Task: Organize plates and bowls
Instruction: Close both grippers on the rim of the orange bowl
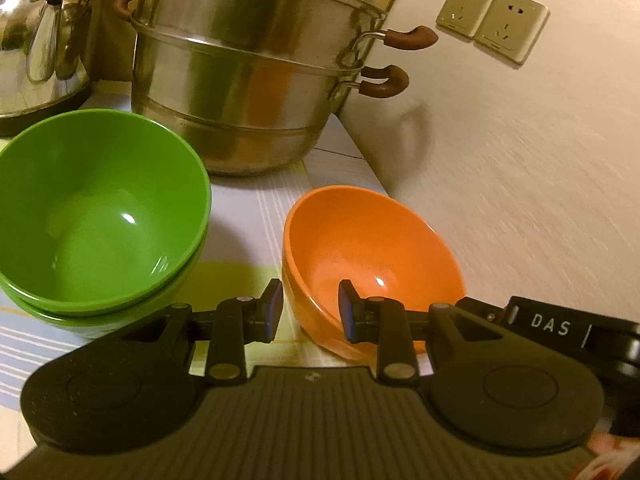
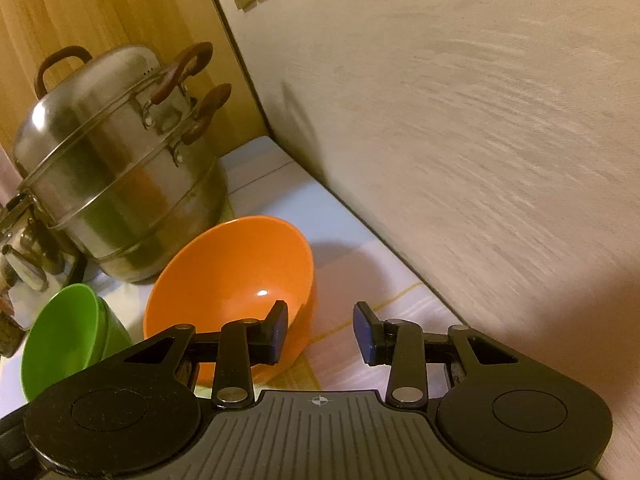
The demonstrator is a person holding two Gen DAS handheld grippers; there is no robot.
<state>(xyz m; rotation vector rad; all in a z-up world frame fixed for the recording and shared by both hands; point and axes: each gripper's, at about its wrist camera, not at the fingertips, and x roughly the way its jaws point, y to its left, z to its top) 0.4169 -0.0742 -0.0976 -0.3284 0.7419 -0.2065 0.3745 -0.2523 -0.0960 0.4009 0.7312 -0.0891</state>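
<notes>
**Orange bowl tipped between two open grippers**

The left gripper [image 1: 308, 308] has its jaws spread around the near rim of the orange bowl [image 1: 372, 248], one finger outside the wall and one inside, neither pad clearly pressing; the bowl leans on the striped tablecloth [image 1: 248, 208] close to the wall [image 1: 500, 168]; the right gripper [image 2: 322, 330] hangs released just beside it, holding nothing; two green bowls [image 1: 100, 212], nested, sit to the left; behind them stand a steel steamer pot [image 1: 248, 80] and a kettle [image 1: 40, 40].
</notes>
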